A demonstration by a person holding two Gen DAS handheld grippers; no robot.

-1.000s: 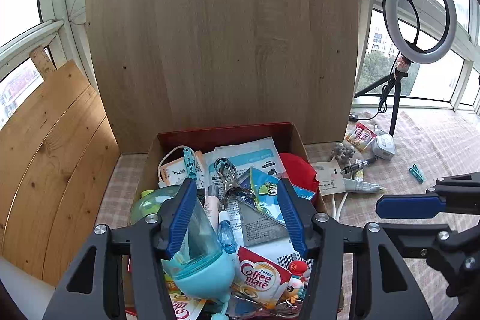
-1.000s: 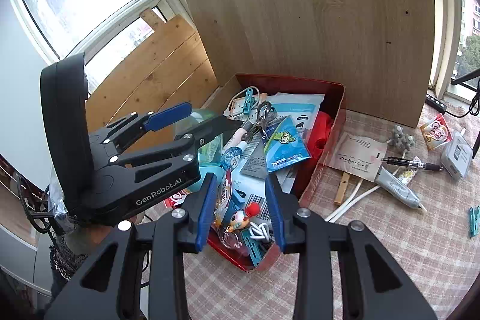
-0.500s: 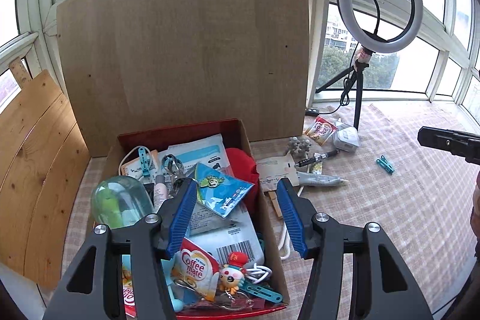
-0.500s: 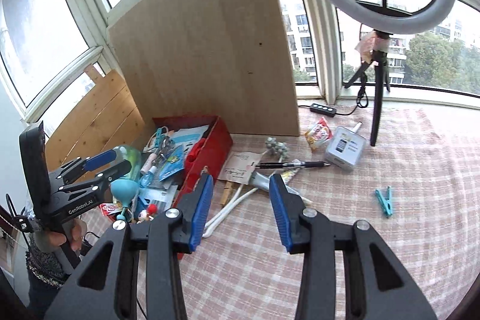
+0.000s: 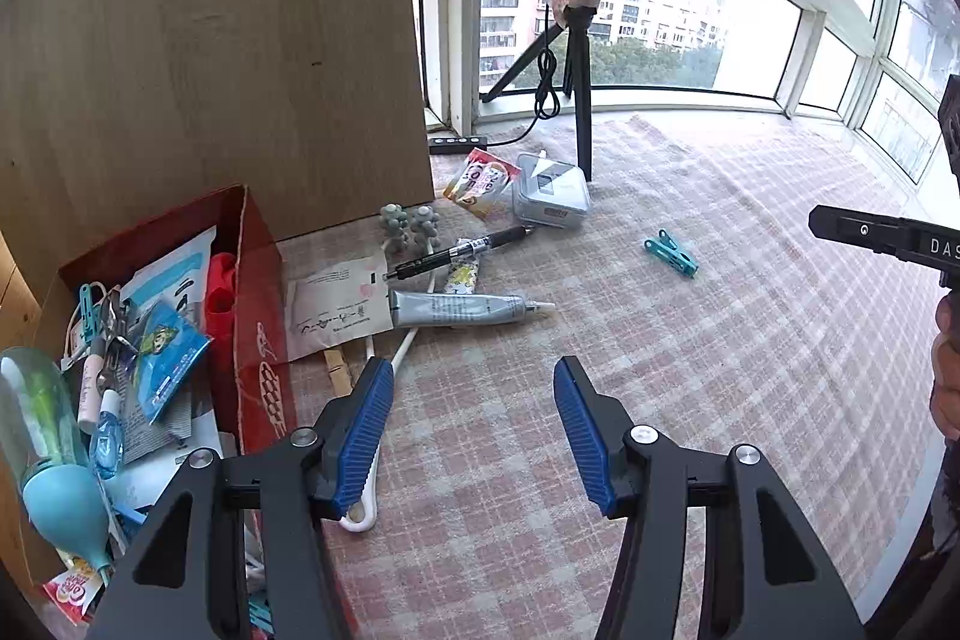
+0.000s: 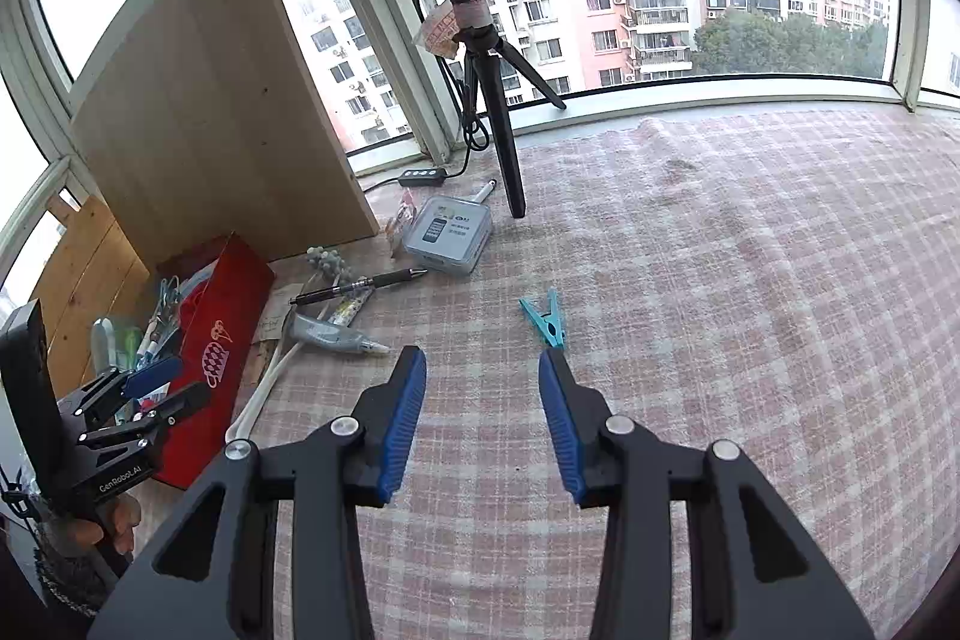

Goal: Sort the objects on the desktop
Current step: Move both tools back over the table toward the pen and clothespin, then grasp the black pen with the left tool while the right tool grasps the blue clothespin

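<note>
We note the teal clothespin [image 6: 545, 321] lying alone on the checked counter [image 6: 750, 280], just ahead of the right gripper [image 6: 480, 418], whose fingers stand apart, grasping nothing. Left gripper [image 5: 474, 430] likewise released, over bare cloth beside the white cable [image 5: 366, 496]. Nearby lie a grey tube [image 5: 456, 309] and black pen [image 5: 462, 253]. The red box [image 5: 258, 340], full of sorted items, sits at the left.
</note>
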